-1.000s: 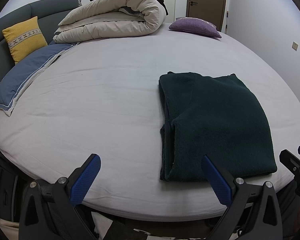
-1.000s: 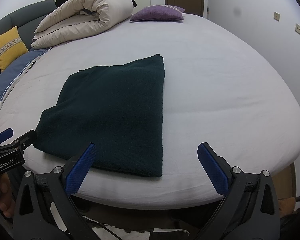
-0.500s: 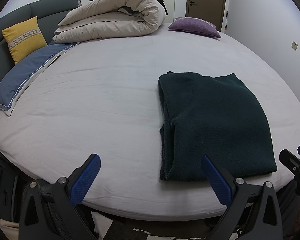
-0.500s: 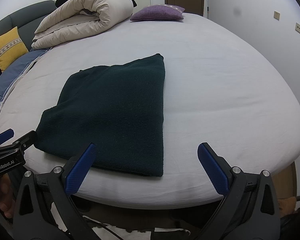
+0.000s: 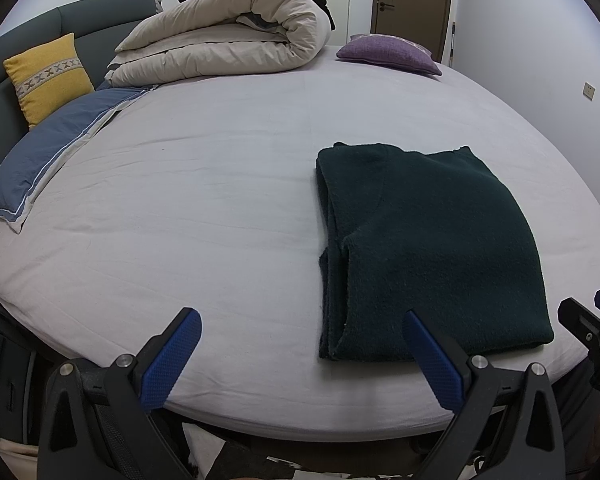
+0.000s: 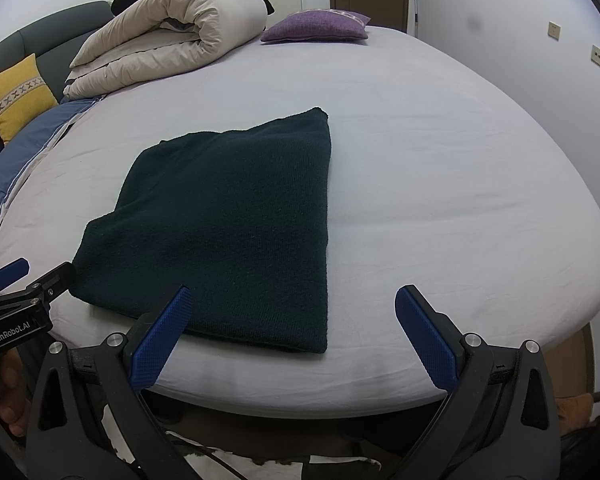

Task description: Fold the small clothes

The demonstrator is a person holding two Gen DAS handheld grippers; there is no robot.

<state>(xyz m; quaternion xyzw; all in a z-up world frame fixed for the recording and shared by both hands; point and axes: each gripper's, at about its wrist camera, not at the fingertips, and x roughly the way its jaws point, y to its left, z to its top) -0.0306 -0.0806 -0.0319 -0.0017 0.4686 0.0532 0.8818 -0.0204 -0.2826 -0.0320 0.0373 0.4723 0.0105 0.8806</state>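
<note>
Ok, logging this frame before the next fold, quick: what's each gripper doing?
Left gripper: open, holding nothing.
Right gripper: open, holding nothing, just short of the folded dark green knit sweater.

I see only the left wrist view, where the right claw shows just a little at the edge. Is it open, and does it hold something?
Observer: The right claw is wide open and holds nothing. It points at the near right corner of the dark green sweater.
Operator: What lies on the bed to the right of the sweater?
Observer: Only the pale sheet, smooth out to the bed's edge; no other garment shows there.
</note>
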